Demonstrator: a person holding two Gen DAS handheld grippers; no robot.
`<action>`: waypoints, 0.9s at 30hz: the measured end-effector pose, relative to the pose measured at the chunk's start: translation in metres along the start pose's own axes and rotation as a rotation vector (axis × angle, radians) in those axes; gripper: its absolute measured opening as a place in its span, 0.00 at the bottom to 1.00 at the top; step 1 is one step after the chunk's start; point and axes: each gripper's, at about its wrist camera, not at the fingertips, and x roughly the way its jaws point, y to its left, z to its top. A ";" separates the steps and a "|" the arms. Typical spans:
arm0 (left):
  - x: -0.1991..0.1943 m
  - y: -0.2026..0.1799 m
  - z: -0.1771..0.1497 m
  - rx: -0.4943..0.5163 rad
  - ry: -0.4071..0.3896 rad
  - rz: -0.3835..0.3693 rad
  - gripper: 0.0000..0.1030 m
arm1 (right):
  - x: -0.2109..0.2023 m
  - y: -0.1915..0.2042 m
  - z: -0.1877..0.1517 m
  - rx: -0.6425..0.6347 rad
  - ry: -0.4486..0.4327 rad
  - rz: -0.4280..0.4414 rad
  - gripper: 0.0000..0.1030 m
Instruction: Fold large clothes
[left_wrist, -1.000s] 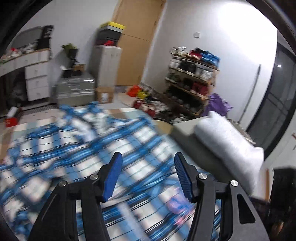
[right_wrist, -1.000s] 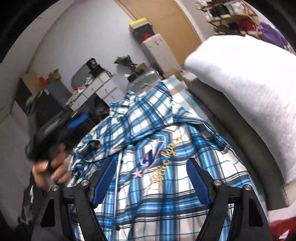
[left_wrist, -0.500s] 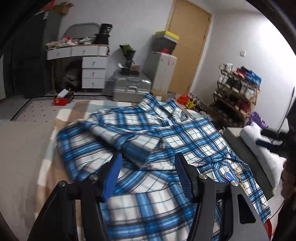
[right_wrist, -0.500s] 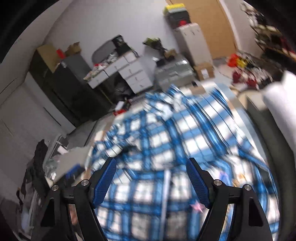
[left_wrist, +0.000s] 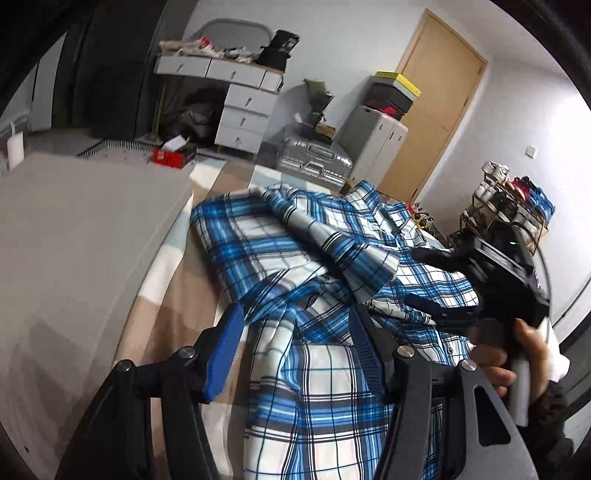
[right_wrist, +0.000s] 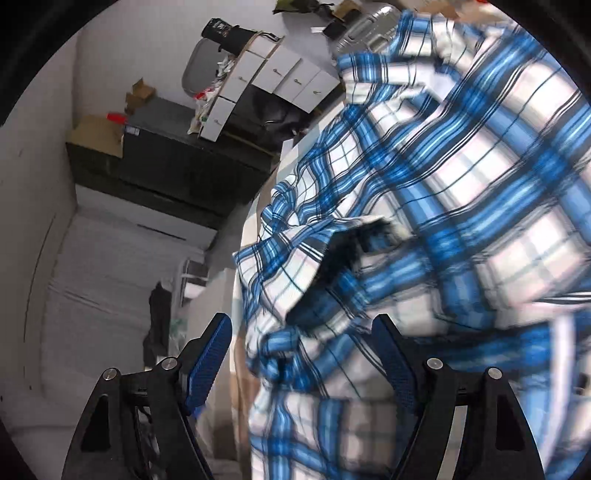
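Blue plaid shirt (left_wrist: 325, 280) rumpled on bed, left hand-held gripper (left_wrist: 295, 354) apart, right hand-held gripper (right_wrist: 303, 354) apart, both empty

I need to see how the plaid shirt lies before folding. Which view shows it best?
The left wrist view: the plaid shirt lies sharp, rumpled across the bed. The right wrist view shows only a blurred close-up.

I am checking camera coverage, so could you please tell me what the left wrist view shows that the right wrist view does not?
Only the left wrist view shows the wooden door, the shoe rack and the right gripper, open, in a hand. Only the right wrist view shows the shirt's dark sleeve opening close up. Both show the blue plaid shirt and the white drawers.
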 end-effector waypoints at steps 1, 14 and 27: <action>0.001 0.003 -0.001 -0.004 0.008 -0.001 0.52 | 0.010 0.000 0.001 0.010 -0.005 0.004 0.75; 0.012 -0.005 -0.002 0.043 0.016 0.000 0.52 | -0.123 0.078 0.039 -0.274 -0.515 0.210 0.01; 0.036 -0.037 -0.005 0.151 0.071 -0.036 0.52 | -0.254 -0.120 0.064 0.243 -0.672 -0.396 0.69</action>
